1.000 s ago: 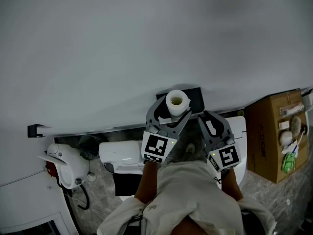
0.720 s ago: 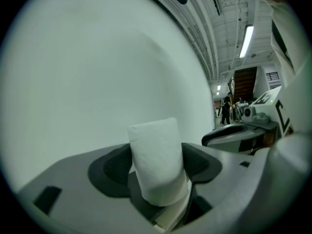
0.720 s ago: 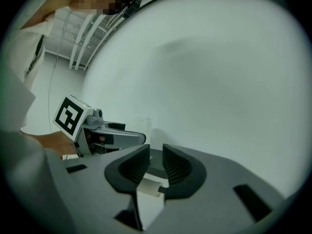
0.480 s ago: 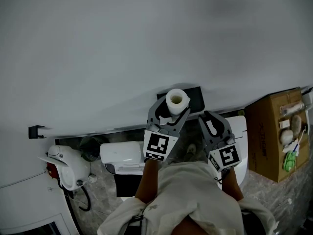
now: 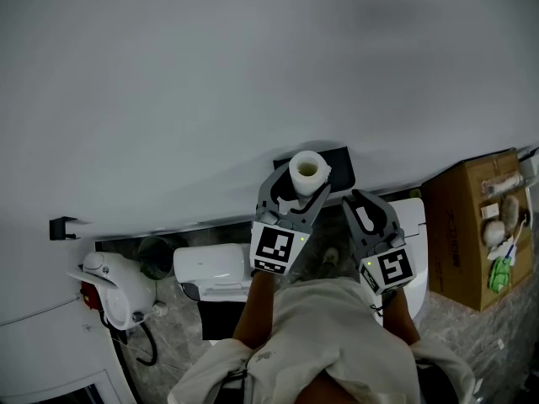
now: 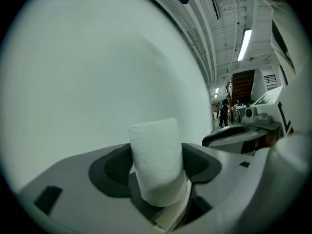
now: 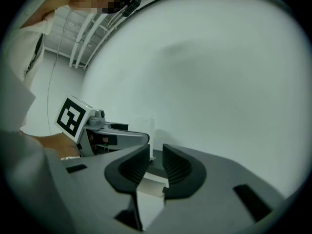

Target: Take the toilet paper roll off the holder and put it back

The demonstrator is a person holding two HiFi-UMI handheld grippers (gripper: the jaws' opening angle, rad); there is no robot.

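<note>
The white toilet paper roll (image 5: 308, 172) stands with its core hole facing up, right in front of the black holder (image 5: 339, 158) on the grey wall. My left gripper (image 5: 301, 185) is shut on the roll, one pad against each side. In the left gripper view the roll (image 6: 156, 160) fills the gap between the pads of the left gripper (image 6: 158, 167). My right gripper (image 5: 364, 205) hangs just right of the roll, shut and empty. The right gripper view shows the right gripper (image 7: 156, 162) with only a thin slit between its pads, and the roll (image 7: 142, 130) beyond, to the left.
A white toilet (image 5: 414, 225) lies below the holder at the right. A cardboard box (image 5: 472, 225) with small items stands further right. A white bin (image 5: 210, 268), a white appliance (image 5: 109, 286) and a black wall hook (image 5: 59, 225) are at the left.
The left jaws have drawn in onto the roll. Left gripper and roll have shifted slightly right. The right gripper has hardly moved.
</note>
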